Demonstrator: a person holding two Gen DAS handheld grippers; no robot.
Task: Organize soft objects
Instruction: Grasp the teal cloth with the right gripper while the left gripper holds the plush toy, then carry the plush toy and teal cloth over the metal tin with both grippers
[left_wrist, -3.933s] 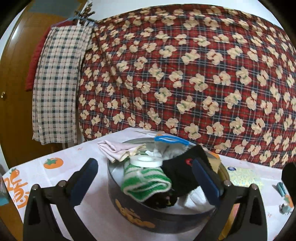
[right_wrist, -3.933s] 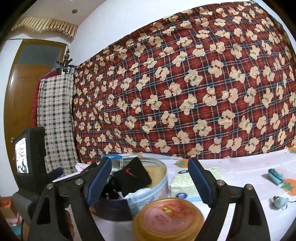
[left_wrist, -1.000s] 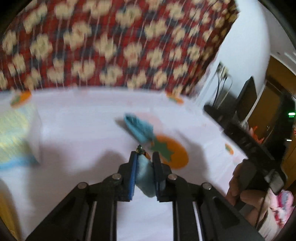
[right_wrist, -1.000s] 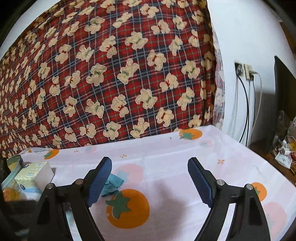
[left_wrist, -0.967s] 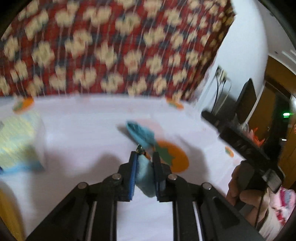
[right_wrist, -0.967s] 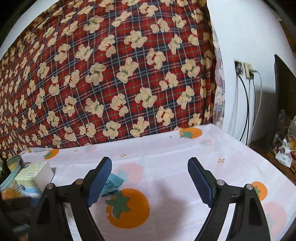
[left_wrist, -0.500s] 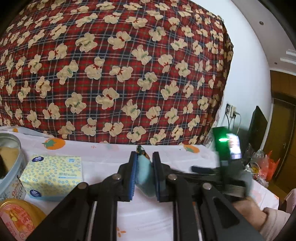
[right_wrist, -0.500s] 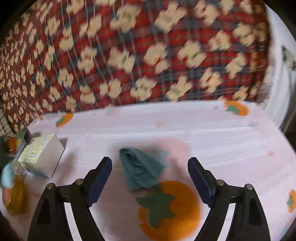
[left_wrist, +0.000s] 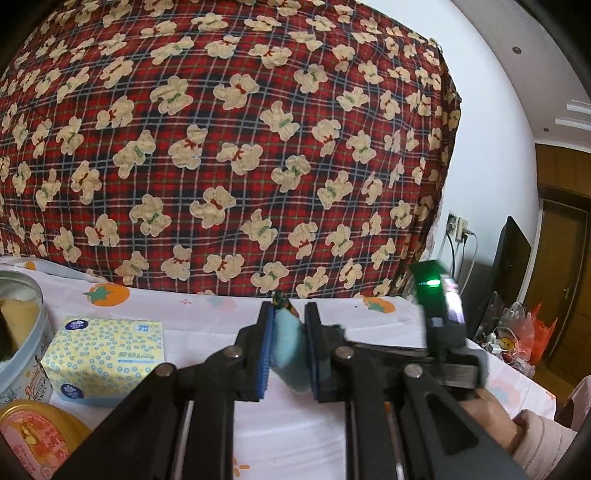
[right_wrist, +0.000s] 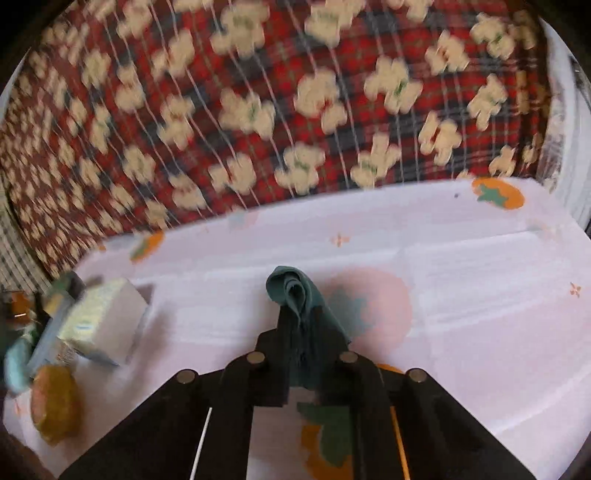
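Note:
My left gripper (left_wrist: 289, 325) is shut on a small light-blue soft toy (left_wrist: 290, 350) with a dark clip on top, held above the table. My right gripper (right_wrist: 301, 325) is shut on a teal folded cloth (right_wrist: 293, 291) that rests on the white tablecloth. The round metal tin (left_wrist: 22, 332) with soft things inside is at the far left of the left wrist view. The right gripper's body with a green light (left_wrist: 437, 314) shows at the right of that view.
A yellow patterned tissue box (left_wrist: 103, 360) stands beside the tin; it also shows in the right wrist view (right_wrist: 105, 325). An orange round lid (left_wrist: 33, 432) lies near the front left. A red plaid bear-print cloth (left_wrist: 221, 147) hangs behind the table.
My right gripper came down over the teal cloth and shut on it. My left gripper lifted the blue toy and swung left towards the tin.

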